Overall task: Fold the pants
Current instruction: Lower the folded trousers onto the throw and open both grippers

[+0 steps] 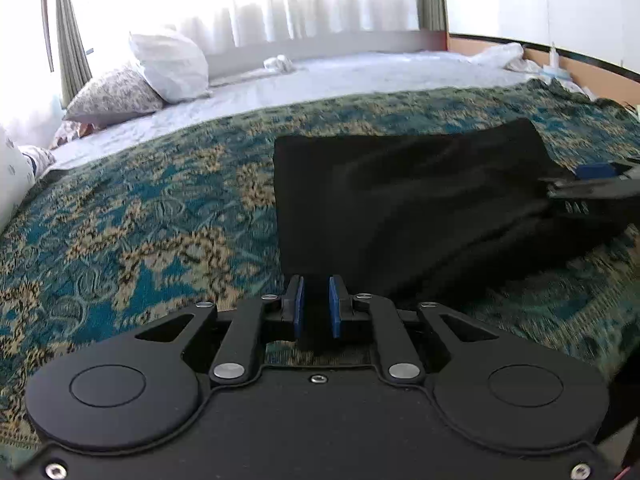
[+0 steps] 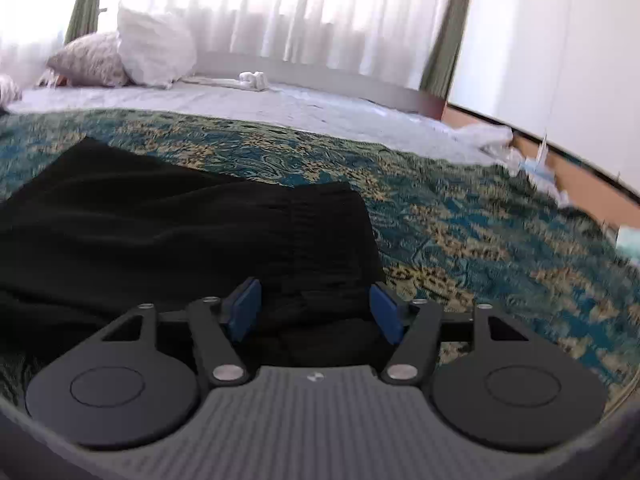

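Note:
The black pants (image 1: 400, 200) lie folded into a rough rectangle on the patterned teal bedspread (image 1: 140, 220). My left gripper (image 1: 316, 306) is at their near left corner, its blue pads almost together with dark cloth between them. In the right wrist view the pants (image 2: 160, 220) fill the left half. My right gripper (image 2: 316, 308) hangs over their near right end with its jaws wide apart; bunched black cloth lies under and between the pads, and neither pad presses on it. In the left wrist view the right gripper (image 1: 592, 184) shows at the pants' right edge.
Beyond the bedspread (image 2: 480, 240) lies a white sheet (image 1: 340, 76), with pillows (image 1: 168, 64) at the back left before a curtained window. A small white bundle (image 2: 252, 80) sits on the sheet. A wooden board (image 1: 580, 68) and crumpled white items (image 2: 492, 136) line the right side.

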`<move>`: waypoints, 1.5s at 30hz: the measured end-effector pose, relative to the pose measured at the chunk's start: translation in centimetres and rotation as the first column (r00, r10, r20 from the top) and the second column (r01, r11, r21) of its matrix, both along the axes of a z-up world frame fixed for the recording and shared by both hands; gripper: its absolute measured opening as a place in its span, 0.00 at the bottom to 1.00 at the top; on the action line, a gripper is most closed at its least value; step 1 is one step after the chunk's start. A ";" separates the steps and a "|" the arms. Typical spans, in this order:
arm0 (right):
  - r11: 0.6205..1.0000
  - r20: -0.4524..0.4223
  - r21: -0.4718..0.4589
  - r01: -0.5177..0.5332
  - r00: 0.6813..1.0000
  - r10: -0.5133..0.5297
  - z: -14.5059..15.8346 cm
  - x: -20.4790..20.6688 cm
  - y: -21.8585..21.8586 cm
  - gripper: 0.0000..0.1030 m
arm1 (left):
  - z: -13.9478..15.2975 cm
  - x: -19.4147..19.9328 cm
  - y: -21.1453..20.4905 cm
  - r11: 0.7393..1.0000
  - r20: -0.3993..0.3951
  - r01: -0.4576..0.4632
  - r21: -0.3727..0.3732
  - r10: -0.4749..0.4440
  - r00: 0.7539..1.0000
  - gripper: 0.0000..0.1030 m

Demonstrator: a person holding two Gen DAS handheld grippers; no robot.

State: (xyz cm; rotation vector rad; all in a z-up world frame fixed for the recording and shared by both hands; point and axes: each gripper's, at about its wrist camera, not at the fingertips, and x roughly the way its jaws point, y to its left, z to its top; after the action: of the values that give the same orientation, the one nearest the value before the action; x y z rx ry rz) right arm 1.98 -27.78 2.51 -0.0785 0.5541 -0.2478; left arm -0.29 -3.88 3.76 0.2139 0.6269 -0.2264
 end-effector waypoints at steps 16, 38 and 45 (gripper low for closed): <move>0.992 -0.016 0.107 0.066 0.998 -0.065 -0.3 -0.6 -2.3 0.86 | 0.1 0.4 0.5 0.998 -0.078 -0.057 -0.038 0.054 0.996 0.13; 0.988 0.044 0.116 -0.101 0.994 0.096 1.1 -9.6 3.6 0.88 | 1.1 -3.5 -2.1 0.992 -0.083 -0.083 -0.091 0.076 0.994 0.71; 0.988 0.000 0.102 -0.113 0.993 0.114 -0.2 -9.5 4.6 0.95 | -0.3 -3.3 -2.4 0.990 -0.120 -0.105 -0.090 0.094 0.988 0.85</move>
State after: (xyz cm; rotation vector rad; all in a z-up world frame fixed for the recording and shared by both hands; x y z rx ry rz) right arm -7.51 -23.16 2.34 -0.0119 0.5655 -0.1080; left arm -3.64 -6.23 3.48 0.0762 0.7377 -0.1728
